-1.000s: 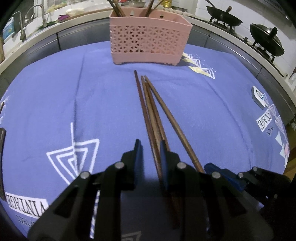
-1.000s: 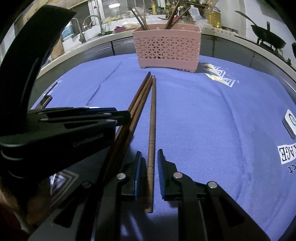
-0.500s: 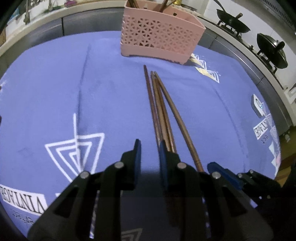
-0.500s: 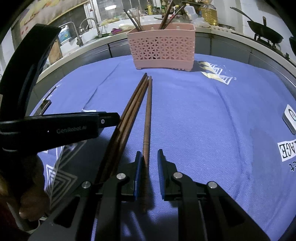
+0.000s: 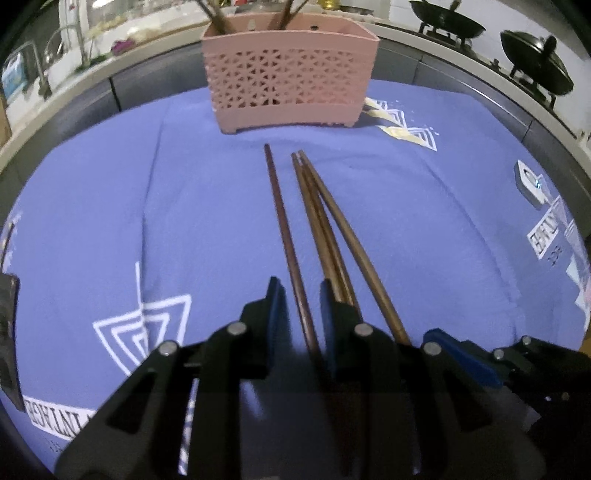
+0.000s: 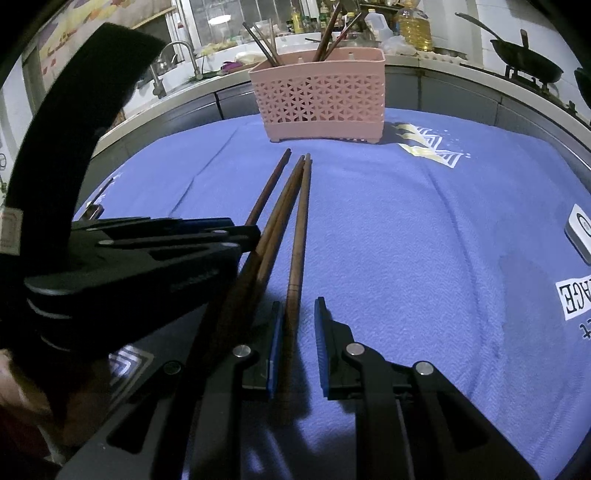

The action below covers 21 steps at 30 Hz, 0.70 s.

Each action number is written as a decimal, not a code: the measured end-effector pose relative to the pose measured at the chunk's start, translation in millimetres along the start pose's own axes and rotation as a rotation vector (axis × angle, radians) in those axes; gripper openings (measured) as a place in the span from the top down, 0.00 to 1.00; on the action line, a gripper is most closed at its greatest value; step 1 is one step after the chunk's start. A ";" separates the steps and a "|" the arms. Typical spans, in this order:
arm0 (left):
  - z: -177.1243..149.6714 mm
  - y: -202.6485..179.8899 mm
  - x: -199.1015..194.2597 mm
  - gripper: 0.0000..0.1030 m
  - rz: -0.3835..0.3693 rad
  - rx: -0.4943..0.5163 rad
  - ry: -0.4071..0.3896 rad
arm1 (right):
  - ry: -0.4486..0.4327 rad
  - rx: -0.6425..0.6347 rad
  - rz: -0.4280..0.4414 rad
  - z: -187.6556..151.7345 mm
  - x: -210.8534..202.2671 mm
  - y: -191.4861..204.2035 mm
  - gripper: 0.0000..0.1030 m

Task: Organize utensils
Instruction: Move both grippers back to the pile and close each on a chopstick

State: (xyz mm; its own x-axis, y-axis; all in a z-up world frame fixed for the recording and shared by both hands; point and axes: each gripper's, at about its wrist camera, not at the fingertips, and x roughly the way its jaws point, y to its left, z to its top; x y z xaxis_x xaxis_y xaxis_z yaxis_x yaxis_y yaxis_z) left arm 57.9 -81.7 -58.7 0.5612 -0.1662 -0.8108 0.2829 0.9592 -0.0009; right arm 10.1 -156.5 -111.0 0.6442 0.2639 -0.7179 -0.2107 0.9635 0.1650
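Four brown chopsticks (image 5: 325, 236) lie lengthwise on the blue cloth (image 5: 443, 240) over the table, tips toward the pink utensil basket (image 5: 288, 74); leftmost chopstick (image 5: 284, 236) split off from the other three, running between the left gripper (image 5: 301, 301) fingers, narrow gap, not clamped; rightmost chopstick (image 6: 299, 236) sits between the right gripper (image 6: 298, 314) fingers, slightly apart, beside the left pad; more chopsticks stand in the basket; woks (image 5: 532, 62) behind.

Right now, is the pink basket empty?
No, the pink basket has brown sticks poking up out of its top.
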 end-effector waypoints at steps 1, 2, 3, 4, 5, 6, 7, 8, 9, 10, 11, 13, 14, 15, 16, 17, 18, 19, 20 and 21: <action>-0.3 -0.2 0.1 0.81 0.004 0.010 -0.002 | -0.001 -0.003 -0.009 0.1 -0.1 -1.1 0.86; -0.7 0.6 0.1 0.86 0.006 0.019 -0.003 | 0.002 0.001 -0.011 0.2 -0.2 -3.6 0.93; -1.3 3.1 -0.6 0.92 -0.006 0.021 0.002 | 0.005 0.010 -0.007 0.5 -1.0 -6.7 0.93; -1.8 5.2 -1.1 0.92 -0.020 0.018 0.008 | 0.008 0.015 -0.007 0.8 -1.5 -9.0 0.93; -3.2 9.1 -2.5 0.94 -0.031 0.016 0.016 | 0.010 0.018 -0.011 0.1 -3.1 -11.8 0.93; -5.4 11.9 -4.0 0.94 -0.032 0.016 0.019 | 0.011 0.018 -0.015 -1.2 -4.6 -14.0 0.93; -8.4 15.4 -6.3 0.94 -0.031 0.018 0.021 | 0.012 0.018 -0.019 -3.0 -6.4 -16.2 0.93; -12.1 18.6 -8.8 0.94 -0.029 0.020 0.021 | 0.016 0.020 -0.021 -6.2 -9.9 -18.6 0.93; -17.6 23.6 -12.1 0.94 -0.027 0.023 0.020 | 0.022 0.022 -0.019 -8.7 -12.4 -20.1 0.93; -22.4 28.1 -14.5 0.94 -0.024 0.026 0.017 | 0.029 0.023 -0.014 -11.5 -15.2 -21.6 0.93; -27.1 32.8 -17.2 0.94 -0.019 0.024 0.013 | 0.037 0.026 -0.009 -14.0 -18.0 -23.5 0.93; -36.3 44.7 -22.9 0.93 -0.014 0.003 -0.003 | 0.054 0.035 0.003 -17.4 -22.7 -28.0 0.93; -38.3 48.4 -24.2 0.93 -0.018 -0.007 -0.006 | 0.061 0.046 0.008 -17.7 -23.9 -30.4 0.93; -38.6 51.8 -24.7 0.93 -0.027 -0.015 -0.006 | 0.071 0.063 0.021 -16.4 -23.8 -33.4 0.93; -37.2 53.5 -24.1 0.92 -0.035 -0.022 -0.002 | 0.080 0.074 0.034 -13.9 -22.5 -35.2 0.93; -35.3 54.1 -23.2 0.92 -0.036 -0.027 0.002 | 0.089 0.080 0.044 -10.6 -20.8 -36.3 0.92; -31.7 54.0 -21.4 0.89 -0.039 -0.033 0.007 | 0.103 0.084 0.056 -4.3 -16.7 -38.0 0.92; -27.0 53.2 -19.2 0.86 -0.045 -0.036 0.013 | 0.116 0.090 0.065 1.7 -12.3 -38.8 0.92; -23.6 52.7 -17.4 0.81 -0.049 -0.038 0.017 | 0.132 0.098 0.082 10.1 -6.4 -41.1 0.92; -17.6 51.5 -14.2 0.75 -0.052 -0.041 0.020 | 0.142 0.103 0.094 16.1 -1.6 -42.9 0.92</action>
State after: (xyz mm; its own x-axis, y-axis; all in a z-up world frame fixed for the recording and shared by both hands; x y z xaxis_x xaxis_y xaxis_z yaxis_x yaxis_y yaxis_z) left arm 50.8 -25.9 -57.5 0.5308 -0.2119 -0.8206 0.2788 0.9580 -0.0671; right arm 29.9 -197.5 -106.1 0.5132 0.3510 -0.7832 -0.1844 0.9363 0.2989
